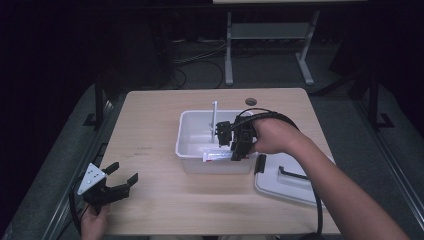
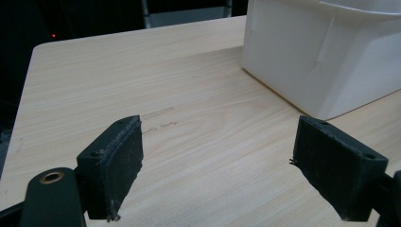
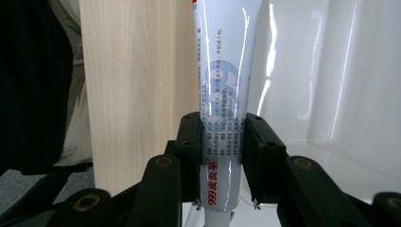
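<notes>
Right gripper (image 3: 221, 142) clamps tube (image 3: 224, 85) — over bin (image 1: 192, 145) | lid (image 1: 285, 182) beside | left gripper (image 1: 121, 176) gapes — empty.

Right tool (image 1: 235, 156) gripping tube (image 1: 217, 156), apparently over bin (image 1: 187, 131)

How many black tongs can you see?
2. The left tongs rest open at the table's near left corner. The right tongs are over the white bin, clamped on a tube.

Both grippers black: left gripper (image 1: 122, 176) with grey three-cornered plate on top, worn square pads (image 2: 124, 163), brass-ringed pivots behind; right gripper (image 3: 222, 156) trailing thick black cable.
</notes>
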